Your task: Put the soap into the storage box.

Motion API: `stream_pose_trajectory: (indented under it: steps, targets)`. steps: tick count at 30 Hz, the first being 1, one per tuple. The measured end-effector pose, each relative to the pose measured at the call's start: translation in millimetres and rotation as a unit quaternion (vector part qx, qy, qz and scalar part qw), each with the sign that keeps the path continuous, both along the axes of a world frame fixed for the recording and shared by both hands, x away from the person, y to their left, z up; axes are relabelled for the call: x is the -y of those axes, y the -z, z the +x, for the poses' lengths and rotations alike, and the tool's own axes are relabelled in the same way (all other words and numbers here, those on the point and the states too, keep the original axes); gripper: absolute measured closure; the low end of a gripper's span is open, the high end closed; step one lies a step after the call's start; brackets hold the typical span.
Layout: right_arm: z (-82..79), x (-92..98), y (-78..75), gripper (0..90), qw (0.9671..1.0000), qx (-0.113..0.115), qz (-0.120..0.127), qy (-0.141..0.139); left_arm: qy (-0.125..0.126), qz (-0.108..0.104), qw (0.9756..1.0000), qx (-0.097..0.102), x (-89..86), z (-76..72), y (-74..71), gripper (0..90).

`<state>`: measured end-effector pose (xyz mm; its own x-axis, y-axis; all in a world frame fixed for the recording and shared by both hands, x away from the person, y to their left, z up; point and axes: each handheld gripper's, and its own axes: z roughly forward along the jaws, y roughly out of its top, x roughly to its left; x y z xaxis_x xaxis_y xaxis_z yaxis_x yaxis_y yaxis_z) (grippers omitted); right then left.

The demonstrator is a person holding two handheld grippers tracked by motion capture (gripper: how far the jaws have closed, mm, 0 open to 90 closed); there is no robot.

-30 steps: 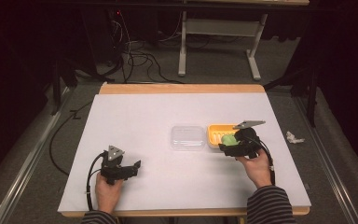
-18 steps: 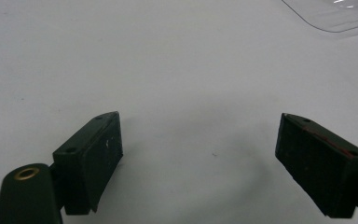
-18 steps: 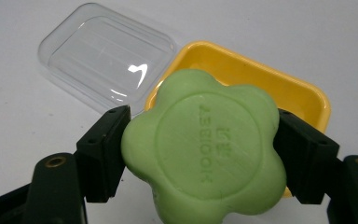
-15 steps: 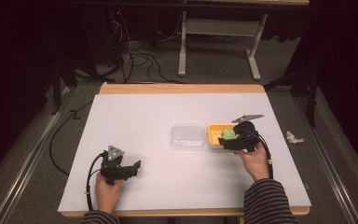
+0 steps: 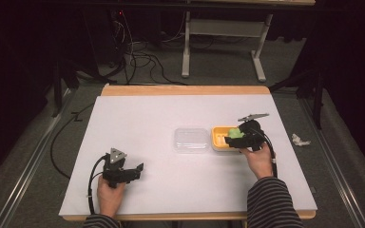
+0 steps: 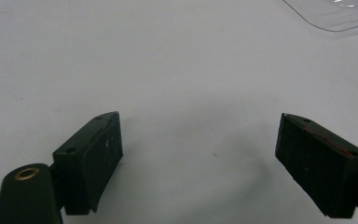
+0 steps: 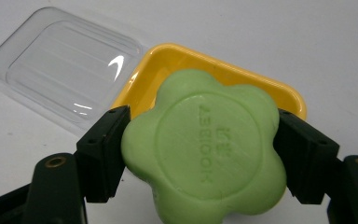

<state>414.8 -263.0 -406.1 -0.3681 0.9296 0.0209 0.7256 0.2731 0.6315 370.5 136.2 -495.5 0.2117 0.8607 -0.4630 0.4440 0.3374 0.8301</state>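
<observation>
The right gripper (image 7: 205, 154) pinches the flower-shaped green soap (image 7: 205, 147) by its lobed sides, likely slick yet firm; the left gripper (image 6: 200, 154) stands spread.

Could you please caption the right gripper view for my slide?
Right gripper holds a green flower-shaped soap over a yellow dish, clear lid alongside.

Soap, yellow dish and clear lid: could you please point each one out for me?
soap (image 7: 205, 154), right gripper view, stamped top face.
yellow dish (image 7: 177, 52), right gripper view, far rim.
clear lid (image 7: 65, 65), right gripper view, ribbed middle.
</observation>
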Motion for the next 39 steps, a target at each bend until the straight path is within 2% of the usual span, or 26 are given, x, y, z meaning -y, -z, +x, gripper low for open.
stream_pose_trajectory:
  steps: [18, 39]
  targets:
    - [15.0, -3.5, 13.3, 26.9, 0.9993, -0.009, -0.029, 0.023, 0.001, 0.0, 1.0, -0.001, 0.0, 0.1, 0.1, 15.4]
    - [29.8, -13.2, 28.4, 26.7, 0.9983, -0.025, -0.037, 0.038, 0.001, -0.001, 1.0, 0.0, -0.1, 0.1, 0.0, 15.4]
